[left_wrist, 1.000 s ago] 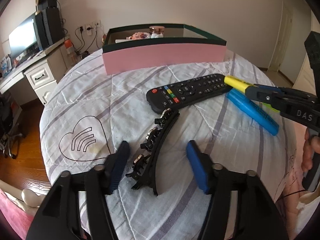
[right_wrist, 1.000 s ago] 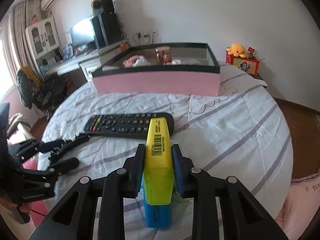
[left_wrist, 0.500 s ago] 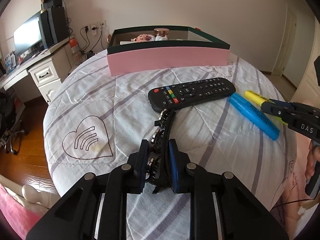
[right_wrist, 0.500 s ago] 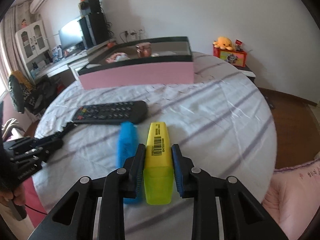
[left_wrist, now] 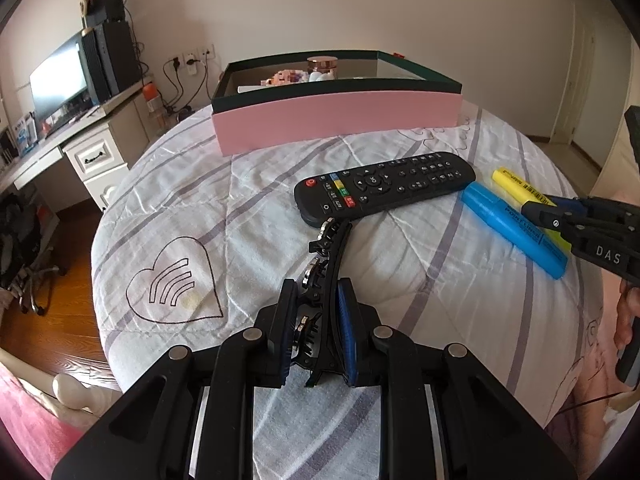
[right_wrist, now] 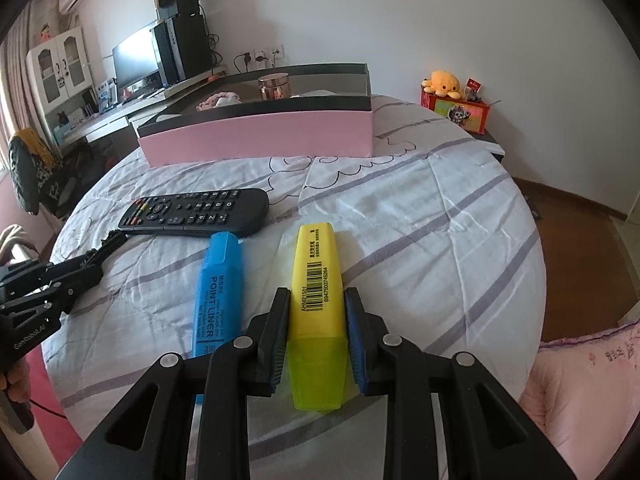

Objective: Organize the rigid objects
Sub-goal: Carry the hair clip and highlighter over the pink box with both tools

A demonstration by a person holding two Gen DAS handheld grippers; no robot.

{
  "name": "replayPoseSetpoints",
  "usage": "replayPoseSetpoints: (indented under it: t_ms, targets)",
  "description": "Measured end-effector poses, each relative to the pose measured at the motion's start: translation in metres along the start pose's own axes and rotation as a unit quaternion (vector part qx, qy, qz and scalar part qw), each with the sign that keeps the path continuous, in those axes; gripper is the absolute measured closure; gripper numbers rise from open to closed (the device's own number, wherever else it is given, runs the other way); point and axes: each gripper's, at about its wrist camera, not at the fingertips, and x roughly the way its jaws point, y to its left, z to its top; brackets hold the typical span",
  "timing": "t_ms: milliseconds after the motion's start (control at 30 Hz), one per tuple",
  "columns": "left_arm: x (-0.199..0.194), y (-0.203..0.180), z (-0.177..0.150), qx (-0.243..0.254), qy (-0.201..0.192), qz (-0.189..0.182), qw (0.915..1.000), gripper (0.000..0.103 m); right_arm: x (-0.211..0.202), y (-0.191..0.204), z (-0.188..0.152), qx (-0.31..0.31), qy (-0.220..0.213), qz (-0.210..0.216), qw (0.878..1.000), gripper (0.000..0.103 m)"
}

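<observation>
Closed since a second ago, the left gripper (left_wrist: 314,330) is clamped on the black hair clip (left_wrist: 326,280), angled down at the bed (left_wrist: 240,208). Right wrist view: right gripper (right_wrist: 316,332), tilted downward, is pinched on the yellow highlighter (right_wrist: 316,280), beside the blue highlighter (right_wrist: 218,292) and remote (right_wrist: 196,212).
</observation>
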Motion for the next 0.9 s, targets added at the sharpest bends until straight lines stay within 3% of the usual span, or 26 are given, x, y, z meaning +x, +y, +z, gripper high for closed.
replayPoseSetpoints:
  t_ms: [400, 900]
  targets:
    - [-0.027, 0.005, 0.016, -0.007, -0.035, 0.006, 0.9994, 0.083, -0.025, 0.011, 0.011, 0.002, -0.031, 0.026, 0.999, 0.076]
    - [-0.098, 0.021, 0.055, -0.008, -0.134, 0.036, 0.9902, 0.083, -0.087, 0.04, 0.055, -0.028, -0.117, 0.061, 0.991, 0.076]
